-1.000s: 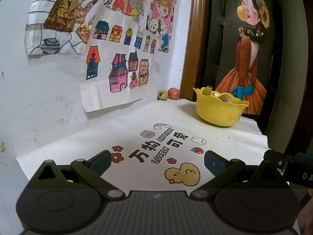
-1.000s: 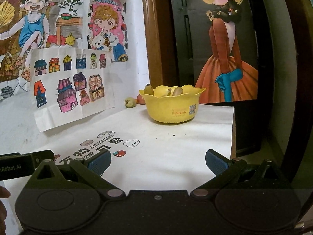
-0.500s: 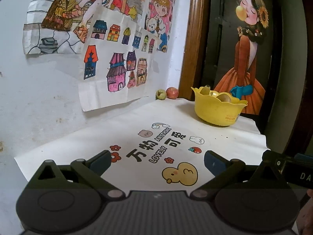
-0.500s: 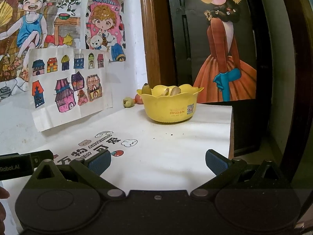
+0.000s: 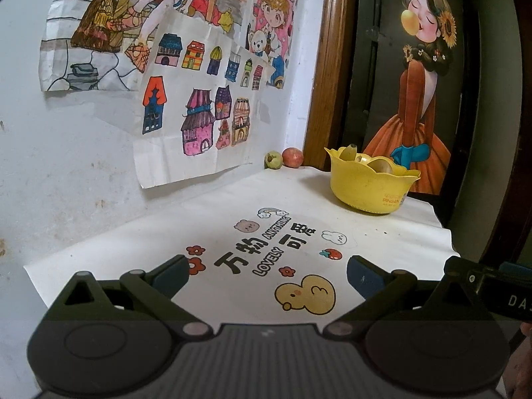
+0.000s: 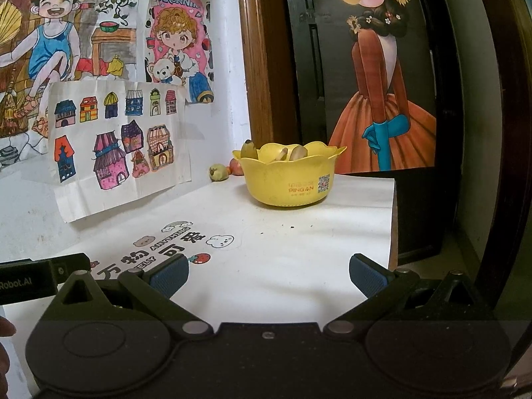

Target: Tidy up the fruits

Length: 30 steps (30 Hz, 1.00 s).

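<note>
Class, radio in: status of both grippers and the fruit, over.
Left gripper open, empty. Right gripper open, empty. Yellow bowl holds fruit; green fruit and red fruit loose by the wall. Path clear.

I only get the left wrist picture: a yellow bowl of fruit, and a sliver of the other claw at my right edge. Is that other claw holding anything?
Observer: No. The right wrist view shows the right claw open, with only the white table cover between its fingers.
Visitor: Is anything printed on the bowl besides the orange lettering?
Observer: Yes. The yellow bowl has a QR code to the right of PINGAN.
Visitor: The top drawing is cut off for me. Whose legs are those?
Observer: They belong to a cartoon child in a blue vest, who is sitting.
</note>
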Each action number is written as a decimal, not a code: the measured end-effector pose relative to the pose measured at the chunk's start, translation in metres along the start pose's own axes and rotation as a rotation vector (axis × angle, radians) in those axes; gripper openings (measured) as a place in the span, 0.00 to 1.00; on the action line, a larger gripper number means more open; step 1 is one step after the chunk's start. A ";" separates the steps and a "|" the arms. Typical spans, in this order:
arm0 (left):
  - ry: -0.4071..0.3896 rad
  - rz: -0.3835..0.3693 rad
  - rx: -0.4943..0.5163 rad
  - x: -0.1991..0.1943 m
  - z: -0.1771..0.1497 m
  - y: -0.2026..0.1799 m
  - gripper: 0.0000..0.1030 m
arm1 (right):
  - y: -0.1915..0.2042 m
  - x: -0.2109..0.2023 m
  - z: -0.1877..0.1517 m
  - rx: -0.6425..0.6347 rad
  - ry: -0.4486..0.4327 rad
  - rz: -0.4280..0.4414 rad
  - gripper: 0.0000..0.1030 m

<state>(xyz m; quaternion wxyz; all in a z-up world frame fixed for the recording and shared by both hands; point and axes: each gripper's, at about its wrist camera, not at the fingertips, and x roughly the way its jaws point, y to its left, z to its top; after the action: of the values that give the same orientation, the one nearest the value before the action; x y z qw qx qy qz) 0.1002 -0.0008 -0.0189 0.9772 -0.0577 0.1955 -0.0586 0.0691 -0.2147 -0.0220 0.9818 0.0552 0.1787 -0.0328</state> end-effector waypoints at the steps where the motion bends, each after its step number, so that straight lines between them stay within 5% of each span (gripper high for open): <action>1: 0.001 -0.001 -0.002 0.000 0.000 0.000 1.00 | 0.000 0.000 0.000 0.001 -0.001 0.000 0.99; 30: -0.002 -0.004 -0.005 -0.002 0.000 -0.001 1.00 | -0.001 -0.003 -0.002 0.005 -0.013 0.001 0.99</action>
<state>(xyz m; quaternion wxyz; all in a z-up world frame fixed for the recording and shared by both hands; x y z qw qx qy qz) 0.0982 -0.0017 -0.0181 0.9772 -0.0607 0.1944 -0.0602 0.0653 -0.2156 -0.0223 0.9828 0.0575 0.1722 -0.0334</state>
